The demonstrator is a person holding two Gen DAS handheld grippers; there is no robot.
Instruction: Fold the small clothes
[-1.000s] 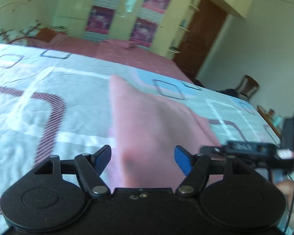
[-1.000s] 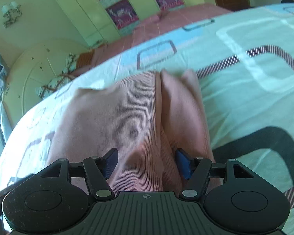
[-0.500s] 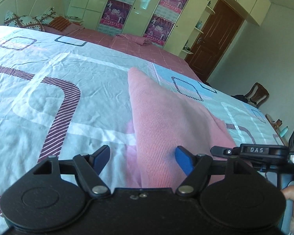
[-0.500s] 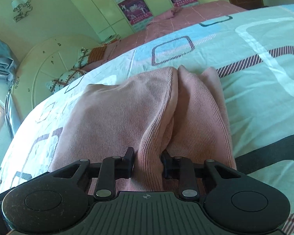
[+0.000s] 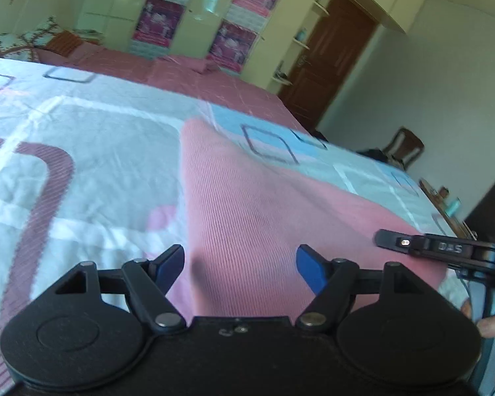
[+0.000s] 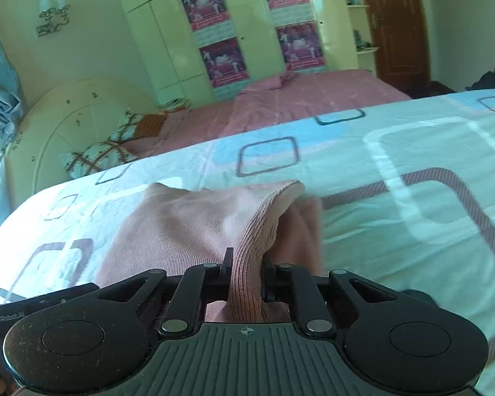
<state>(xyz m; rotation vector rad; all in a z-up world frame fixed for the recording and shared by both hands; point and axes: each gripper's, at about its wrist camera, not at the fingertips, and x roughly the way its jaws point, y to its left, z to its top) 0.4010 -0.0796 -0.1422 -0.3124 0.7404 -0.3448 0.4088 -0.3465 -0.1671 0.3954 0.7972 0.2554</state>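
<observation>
A pink ribbed garment (image 5: 247, 204) lies on the patterned bedsheet (image 5: 82, 151). My left gripper (image 5: 240, 264) is open, its blue fingertips apart just above the garment's near edge, holding nothing. My right gripper (image 6: 246, 274) is shut on a fold of the pink garment (image 6: 194, 221) and lifts that edge off the sheet, so the cloth rises in a ridge toward the jaws. The right gripper's body also shows at the right edge of the left wrist view (image 5: 445, 247).
The bed carries a white, blue and maroon patterned sheet (image 6: 396, 165). Behind it are a pink bed (image 6: 313, 99), a wardrobe with posters (image 6: 247, 26), a brown door (image 5: 326, 66) and a chair (image 5: 406, 148).
My right gripper closed on a fold of the garment and raised it. The left gripper stayed open and shifted slightly over the near edge.
</observation>
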